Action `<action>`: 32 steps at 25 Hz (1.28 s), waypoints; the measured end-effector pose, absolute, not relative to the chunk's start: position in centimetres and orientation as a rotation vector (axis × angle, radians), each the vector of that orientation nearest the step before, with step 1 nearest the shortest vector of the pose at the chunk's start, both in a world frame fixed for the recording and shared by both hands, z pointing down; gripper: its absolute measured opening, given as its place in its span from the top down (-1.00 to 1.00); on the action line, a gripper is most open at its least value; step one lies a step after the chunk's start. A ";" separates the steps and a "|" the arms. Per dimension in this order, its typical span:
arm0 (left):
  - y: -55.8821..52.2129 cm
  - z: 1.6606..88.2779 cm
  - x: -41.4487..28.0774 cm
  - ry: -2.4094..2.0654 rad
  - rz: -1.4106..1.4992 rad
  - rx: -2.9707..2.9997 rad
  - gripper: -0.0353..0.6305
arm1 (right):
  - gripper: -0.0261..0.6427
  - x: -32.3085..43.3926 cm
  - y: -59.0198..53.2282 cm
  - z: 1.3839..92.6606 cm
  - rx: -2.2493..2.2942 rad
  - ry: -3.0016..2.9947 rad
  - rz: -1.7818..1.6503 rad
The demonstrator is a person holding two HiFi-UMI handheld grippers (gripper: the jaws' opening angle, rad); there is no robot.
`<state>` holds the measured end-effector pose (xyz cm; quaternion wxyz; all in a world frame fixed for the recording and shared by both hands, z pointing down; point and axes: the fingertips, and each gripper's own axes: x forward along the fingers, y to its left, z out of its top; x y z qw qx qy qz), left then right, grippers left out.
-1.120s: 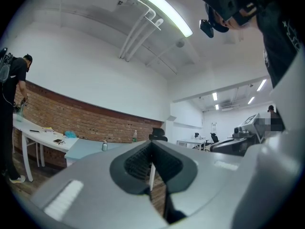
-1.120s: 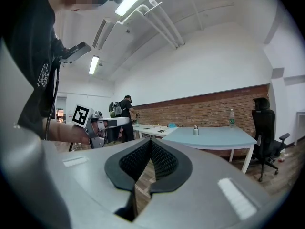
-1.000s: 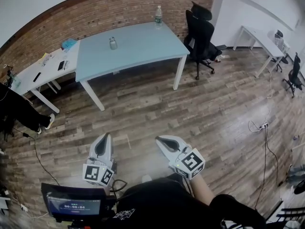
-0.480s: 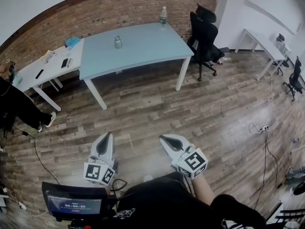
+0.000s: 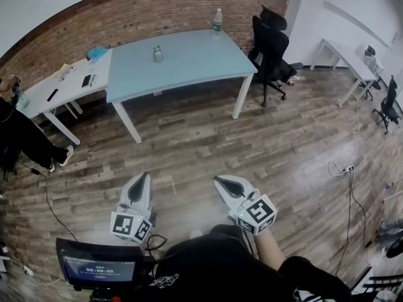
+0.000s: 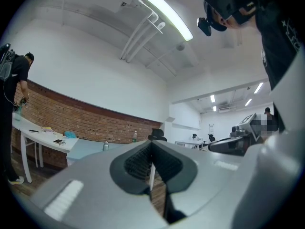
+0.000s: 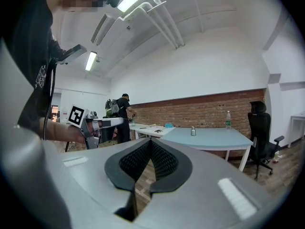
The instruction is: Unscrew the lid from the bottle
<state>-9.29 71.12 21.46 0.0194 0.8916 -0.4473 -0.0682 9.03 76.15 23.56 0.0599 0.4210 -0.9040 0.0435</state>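
Observation:
A small metal bottle [image 5: 157,54] with a lid stands on the pale blue table [image 5: 189,68] far ahead; it also shows as the small bottle [image 6: 105,146] in the left gripper view and the bottle [image 7: 193,131] in the right gripper view. My left gripper [image 5: 142,178] and right gripper [image 5: 220,182] are held low over the wooden floor, several steps short of the table. Both are shut with nothing between their jaws. The left gripper [image 6: 151,147] and right gripper [image 7: 151,144] point toward the table.
A clear plastic water bottle [image 5: 218,19] stands at the table's far right corner. A black office chair [image 5: 272,46] sits right of the table. A white desk [image 5: 56,93] with small items stands left, a person [image 5: 16,137] beside it. More desks [image 5: 343,52] and cables [image 5: 343,167] lie right.
The view has drawn slightly nearer to the blue table; both grippers stay shut and keep their positions in front of me.

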 end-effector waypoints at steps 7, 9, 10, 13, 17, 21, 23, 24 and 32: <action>71.2 21.2 -9.2 -1.380 -0.212 2.770 0.90 | 0.92 9.3 76.2 23.3 1.293 -2.738 0.130; 71.3 21.2 -9.0 -1.372 -0.209 2.770 0.90 | 0.92 9.4 76.1 23.1 1.300 -2.742 0.129; 71.4 21.1 -8.9 -1.366 -0.207 2.771 0.90 | 0.92 9.5 76.1 23.0 1.302 -2.744 0.131; 71.4 20.9 -8.6 -1.352 -0.211 2.771 0.90 | 0.92 9.6 76.1 22.9 1.305 -2.751 0.140; 71.2 20.8 -8.4 -1.348 -0.207 2.761 0.90 | 0.92 9.7 75.8 22.7 1.295 -2.753 0.155; 71.3 21.1 -7.8 -1.350 -0.200 2.749 0.90 | 0.92 10.2 75.6 22.7 1.285 -2.769 0.155; 71.4 21.1 -7.5 -1.355 -0.207 2.744 0.90 | 0.92 10.5 75.5 22.8 1.281 -2.775 0.161; 71.4 20.9 -7.5 -1.357 -0.214 2.743 0.90 | 0.92 10.6 75.4 22.7 1.277 -2.778 0.166; 70.9 20.4 -6.2 -1.408 -0.212 2.749 0.90 | 0.92 12.1 74.1 22.4 1.260 -2.821 0.170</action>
